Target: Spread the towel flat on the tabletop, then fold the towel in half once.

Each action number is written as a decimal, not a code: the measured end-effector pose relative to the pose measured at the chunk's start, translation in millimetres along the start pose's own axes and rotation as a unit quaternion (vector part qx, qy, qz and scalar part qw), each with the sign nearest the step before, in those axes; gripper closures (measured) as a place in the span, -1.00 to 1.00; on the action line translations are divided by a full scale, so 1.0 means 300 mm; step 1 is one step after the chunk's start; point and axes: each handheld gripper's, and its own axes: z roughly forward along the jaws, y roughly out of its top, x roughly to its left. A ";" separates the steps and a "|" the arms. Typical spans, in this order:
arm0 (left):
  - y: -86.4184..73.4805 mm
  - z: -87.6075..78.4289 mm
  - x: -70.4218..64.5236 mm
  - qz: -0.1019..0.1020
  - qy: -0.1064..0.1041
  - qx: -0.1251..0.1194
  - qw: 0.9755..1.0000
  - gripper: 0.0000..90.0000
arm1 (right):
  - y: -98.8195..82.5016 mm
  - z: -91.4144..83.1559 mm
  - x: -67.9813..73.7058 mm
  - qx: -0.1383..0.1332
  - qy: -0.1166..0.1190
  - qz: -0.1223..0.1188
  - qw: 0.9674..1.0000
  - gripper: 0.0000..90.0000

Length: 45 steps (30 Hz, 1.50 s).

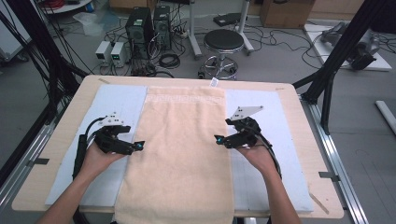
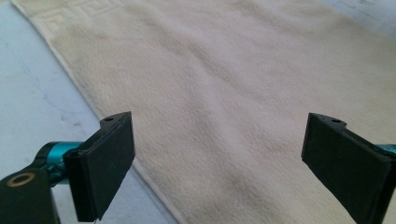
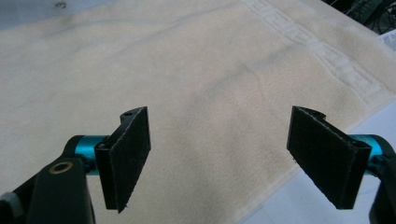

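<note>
Tools (image 1: pixel 140 145) (image 1: pixel 217 139) open, unmarked towel (image 1: pixel 180 154), white tag (image 1: pixel 214 82) unreadable

The counter (image 1: pixel 299 126) is a pale wooden top with rounded corners, framed by metal rails along both sides. Spread flat across nearly all of it is a light blue-white sheet (image 1: pixel 116 100), its near edge just short of the counter's front edge. Down the middle of that sheet runs a cream towel (image 1: pixel 182 154), laid out lengthwise from the far side to the near side, where it hangs over the front edge. A woven patterned band (image 1: pixel 184 99) crosses the towel's far end, and a small white tag (image 1: pixel 214 82) sticks out beyond that end. The towel lies smooth, with only soft ripples in the nap.
</note>
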 end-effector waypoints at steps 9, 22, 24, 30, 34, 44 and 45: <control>0.077 -0.010 0.026 0.002 0.001 0.006 1.000 -0.85 | 0.048 -0.029 -0.008 -0.036 0.012 0.004 0.999 -0.57; 0.196 0.057 0.093 0.006 0.001 0.020 1.000 -0.84 | 0.085 0.014 -0.107 -0.008 0.014 0.006 1.000 -0.57; 0.218 0.067 0.115 0.005 0.006 0.020 1.000 -0.84 | 0.098 0.025 -0.133 0.004 0.008 0.014 1.000 -0.57; 0.207 0.103 0.165 -0.010 0.000 0.009 1.000 -0.84 | 0.091 0.059 -0.200 0.007 -0.010 0.041 0.999 -0.57; 0.172 0.141 0.176 -0.011 -0.001 0.015 1.000 -0.81 | 0.071 0.095 -0.220 0.026 -0.018 0.046 0.998 -0.57; 0.096 0.243 0.189 -0.018 0.009 0.063 0.998 -0.78 | -0.004 0.166 -0.236 0.049 -0.030 0.071 0.996 -0.56; 0.091 0.250 0.191 -0.020 0.008 0.069 0.997 -0.78 | -0.016 0.173 -0.237 0.049 -0.031 0.073 0.996 -0.55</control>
